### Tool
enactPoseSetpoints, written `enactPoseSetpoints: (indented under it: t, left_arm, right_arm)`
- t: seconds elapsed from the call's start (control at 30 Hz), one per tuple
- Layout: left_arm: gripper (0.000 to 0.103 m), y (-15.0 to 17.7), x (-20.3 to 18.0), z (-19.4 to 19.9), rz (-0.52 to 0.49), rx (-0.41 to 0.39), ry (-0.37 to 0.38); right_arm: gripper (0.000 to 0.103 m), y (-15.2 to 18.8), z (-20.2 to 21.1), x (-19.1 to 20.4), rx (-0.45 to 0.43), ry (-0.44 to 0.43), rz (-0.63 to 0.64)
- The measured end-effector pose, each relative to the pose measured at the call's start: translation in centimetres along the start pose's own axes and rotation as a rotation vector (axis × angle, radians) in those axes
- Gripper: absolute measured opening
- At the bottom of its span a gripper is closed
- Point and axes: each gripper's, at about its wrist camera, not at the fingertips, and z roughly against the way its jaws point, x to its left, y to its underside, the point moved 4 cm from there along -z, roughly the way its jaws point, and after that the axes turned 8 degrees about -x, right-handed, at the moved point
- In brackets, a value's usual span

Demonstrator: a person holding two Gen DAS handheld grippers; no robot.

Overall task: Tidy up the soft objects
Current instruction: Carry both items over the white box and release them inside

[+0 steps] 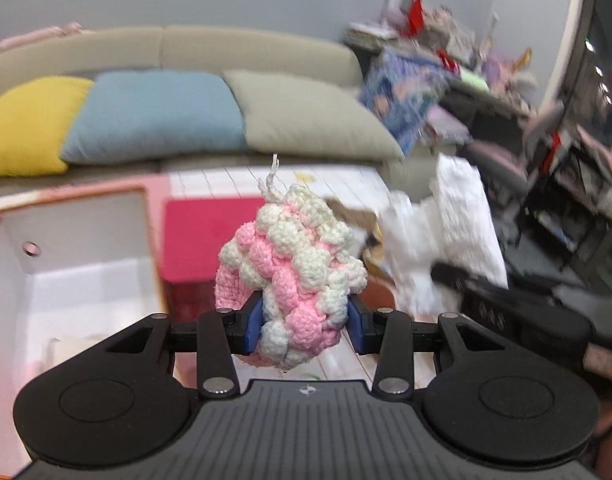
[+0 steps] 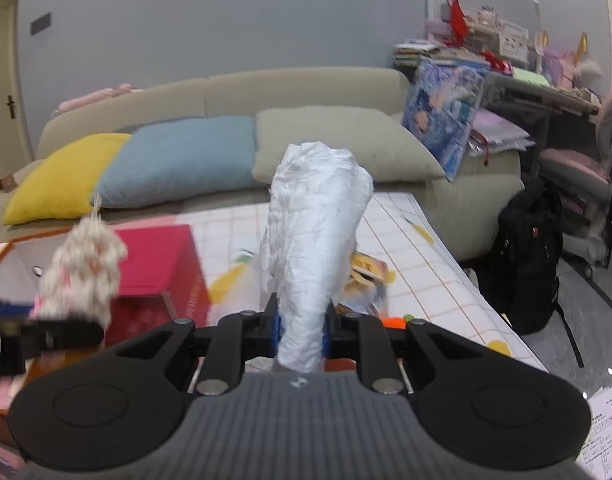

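Pink-and-cream crochet ball (image 1: 292, 276) clamped between blue pads (image 1: 254, 326) of left gripper (image 1: 306, 326), lifted clear of checked tablecloth (image 1: 337, 184), with white box (image 1: 66, 272) open to its left and red box (image 1: 206, 236) behind. White crumpled bag (image 2: 313, 248) pinched at its narrow lower end in right gripper (image 2: 302, 330), standing upright above table. Beyond: sofa (image 2: 266, 88) with yellow (image 2: 62, 176), blue (image 2: 182, 156) and grey (image 2: 337, 140) cushions; black backpack (image 2: 529, 256) on floor at right.
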Motion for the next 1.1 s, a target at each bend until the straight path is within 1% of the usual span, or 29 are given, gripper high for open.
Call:
enactPoseSetpoints:
  t: [0.1,0.2,0.27,0.33,0.47,0.57,0.6,0.73,0.83,0.97,1.1]
  left_arm:
    - [0.047,-1.0,1.4,1.3,0.013,-0.034,-0.036]
    - [0.047,-1.8,3.2,2.4,0.031,-0.064,-0.089]
    - [0.047,-2.0,4.5,3.1,0.044,-0.071,-0.124]
    - [0.047,-2.0,6.0,3.9,0.054,-0.08,-0.154]
    - [0.047,-1.7,8.6,4.8,0.057,-0.084,-0.219]
    - [0.047,-1.4,10.5,4.8,0.065,-0.051,-0.267]
    - [0.047,-1.2,11.1,4.6,0.069,-0.039,-0.279]
    - [0.047,-0.4,13.5,3.8,0.074,0.009,-0.286]
    - [0.047,0.3,14.7,2.5,0.023,0.053,-0.319]
    - [0.048,1.2,16.0,1.5,0.021,0.095,-0.314]
    - [0.048,2.0,16.6,0.2,-0.032,0.139,-0.338]
  right_arm:
    - [0.017,-0.6,1.4,2.0,-0.014,-0.06,0.001]
    - [0.017,-1.2,2.2,4.7,-0.01,-0.146,0.005]
    - [0.017,-1.5,2.5,6.6,-0.001,-0.206,0.01]
    - [0.017,-1.8,2.5,8.9,0.001,-0.259,0.041]
    - [0.017,-1.9,2.3,13.3,0.024,-0.376,0.101]
    - [0.017,-1.4,2.0,16.2,0.051,-0.429,0.165]
    - [0.017,-1.3,1.6,17.0,0.062,-0.439,0.186]
    - [0.017,-0.5,-0.2,19.7,0.121,-0.456,0.267]
    - [0.017,0.3,-2.1,21.2,0.164,-0.44,0.353]
    - [0.017,1.5,-4.8,22.5,0.198,-0.399,0.469]
    - [0.017,2.5,-6.9,23.4,0.243,-0.385,0.545]
